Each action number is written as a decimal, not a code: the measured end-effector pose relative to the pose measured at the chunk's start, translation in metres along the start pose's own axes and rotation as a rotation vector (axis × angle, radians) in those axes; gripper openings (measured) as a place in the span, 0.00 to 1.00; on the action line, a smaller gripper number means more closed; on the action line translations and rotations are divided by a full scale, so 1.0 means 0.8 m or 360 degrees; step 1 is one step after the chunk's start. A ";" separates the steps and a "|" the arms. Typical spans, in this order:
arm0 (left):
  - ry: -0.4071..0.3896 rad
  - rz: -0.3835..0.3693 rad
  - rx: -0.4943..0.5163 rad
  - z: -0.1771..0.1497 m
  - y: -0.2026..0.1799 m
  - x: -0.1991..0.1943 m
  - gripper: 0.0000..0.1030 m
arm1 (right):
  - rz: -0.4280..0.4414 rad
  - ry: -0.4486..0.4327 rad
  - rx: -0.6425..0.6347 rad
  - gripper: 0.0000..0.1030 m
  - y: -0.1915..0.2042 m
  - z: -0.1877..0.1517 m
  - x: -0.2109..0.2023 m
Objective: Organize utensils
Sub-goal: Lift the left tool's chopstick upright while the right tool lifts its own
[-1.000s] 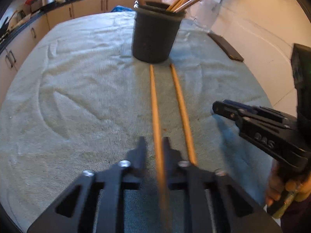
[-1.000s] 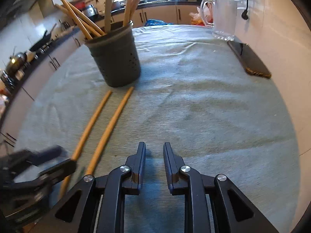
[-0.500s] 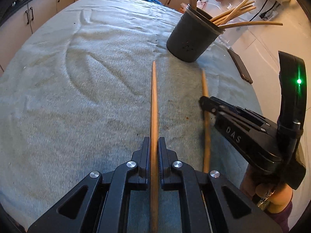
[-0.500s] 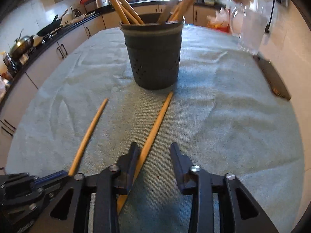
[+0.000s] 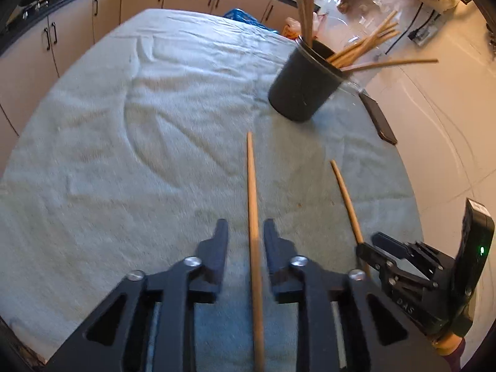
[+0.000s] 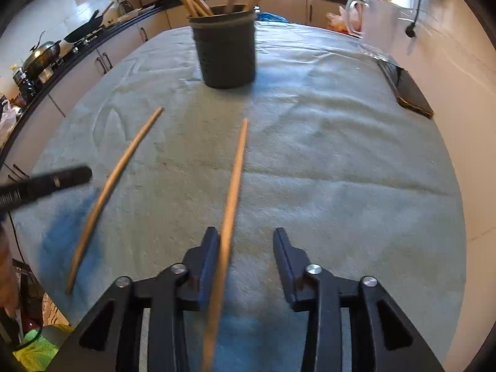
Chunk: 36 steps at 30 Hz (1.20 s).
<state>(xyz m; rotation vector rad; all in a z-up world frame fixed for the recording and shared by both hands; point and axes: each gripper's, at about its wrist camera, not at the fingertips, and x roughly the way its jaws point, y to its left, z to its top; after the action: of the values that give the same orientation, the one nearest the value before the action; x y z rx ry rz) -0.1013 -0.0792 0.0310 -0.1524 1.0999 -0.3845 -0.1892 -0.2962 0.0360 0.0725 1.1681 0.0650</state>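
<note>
Two long wooden sticks lie on the grey-green towel [image 5: 155,124]. One stick [image 5: 252,204] runs between the fingers of my left gripper [image 5: 245,232], whose jaws stand apart and do not touch it. The other stick [image 6: 233,183] runs between the fingers of my right gripper [image 6: 245,241], close against the left finger; the jaws are wide open. The left-hand stick also shows in the right wrist view [image 6: 114,183]. A dark utensil holder [image 6: 225,49] with several wooden utensils stands farther back; it also shows in the left wrist view [image 5: 302,88].
A dark flat phone-like slab [image 6: 409,91] lies near the towel's right edge by the white wall. A clear glass jug [image 6: 378,31] stands behind it. Kitchen counters with pans [image 6: 43,55] run along the left.
My left gripper was shut on its stick half a second ago; its jaws now stand open. My right gripper has shifted so its stick lies between its open fingers. Both views pulled back from the holder.
</note>
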 end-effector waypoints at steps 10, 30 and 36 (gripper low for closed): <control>0.0052 0.0075 0.0137 0.068 -0.004 0.048 0.27 | -0.0113 -0.0046 -0.0020 0.39 0.006 0.056 0.037; 0.0051 -0.0046 0.0134 0.089 -0.006 0.065 0.05 | -0.0002 -0.0161 -0.0108 0.06 0.034 0.083 0.038; -0.0169 -0.0081 0.0197 0.083 -0.028 -0.014 0.05 | 0.0072 -0.0417 -0.0085 0.06 0.037 0.076 -0.028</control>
<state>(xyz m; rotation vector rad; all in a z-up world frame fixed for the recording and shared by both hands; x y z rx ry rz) -0.0520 -0.1004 0.0777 -0.0901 0.9661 -0.4836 -0.1421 -0.2700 0.0831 0.0580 0.9024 0.1229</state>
